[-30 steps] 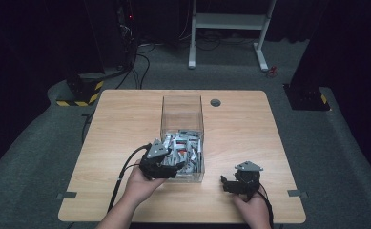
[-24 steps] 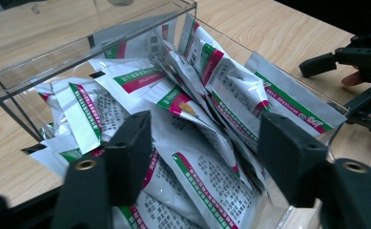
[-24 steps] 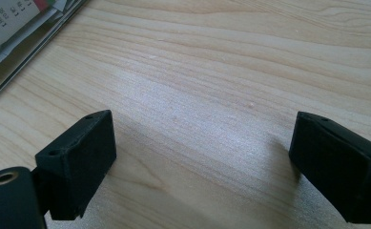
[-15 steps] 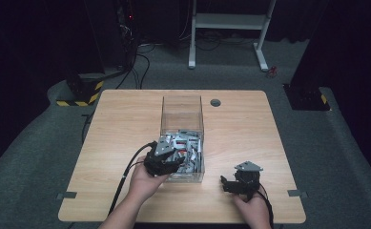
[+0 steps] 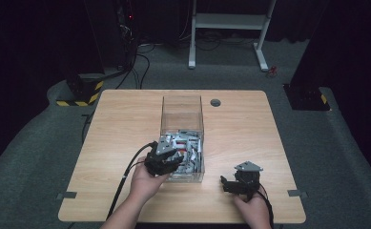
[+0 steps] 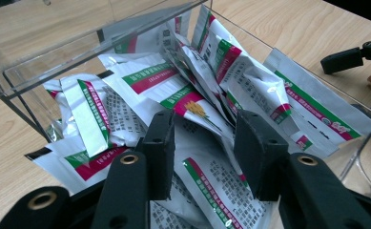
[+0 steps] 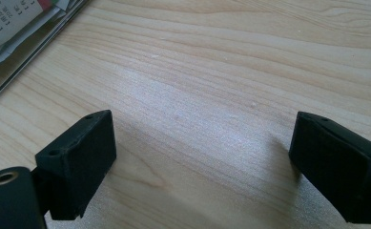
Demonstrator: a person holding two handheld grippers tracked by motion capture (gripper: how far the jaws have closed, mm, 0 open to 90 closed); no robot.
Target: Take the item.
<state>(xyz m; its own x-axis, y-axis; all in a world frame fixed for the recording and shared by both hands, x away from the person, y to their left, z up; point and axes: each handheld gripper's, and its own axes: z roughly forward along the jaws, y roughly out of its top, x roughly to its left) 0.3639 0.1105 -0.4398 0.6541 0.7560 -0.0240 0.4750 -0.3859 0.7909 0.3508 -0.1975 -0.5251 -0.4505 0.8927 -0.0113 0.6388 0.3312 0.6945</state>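
Note:
A clear plastic box (image 5: 182, 98) stands mid-table with several white sachets (image 5: 189, 145) striped green and red piled in its near half. My left gripper (image 5: 166, 160) reaches over the box's near-left corner into the pile. In the left gripper view its jaws (image 6: 204, 129) have just been closing and stand either side of one sachet (image 6: 207, 176), with a gap still between them. The other sachets lean against the box's wall (image 6: 54, 57). My right gripper (image 5: 226, 183) rests low on the table to the right of the box, and in its own view it (image 7: 202, 143) is open over bare wood.
A round cable hole (image 5: 215, 102) sits in the table behind the box. The right gripper's jaws (image 6: 350, 57) show beyond the box wall. The corner of the box (image 7: 11, 52) lies at the upper left in the right gripper view. Dark floor, a white desk frame (image 5: 226, 21) and cables lie beyond the table.
The left gripper has edged a little further into the sachets in the box. The right hand and its gripper have stayed where they were.

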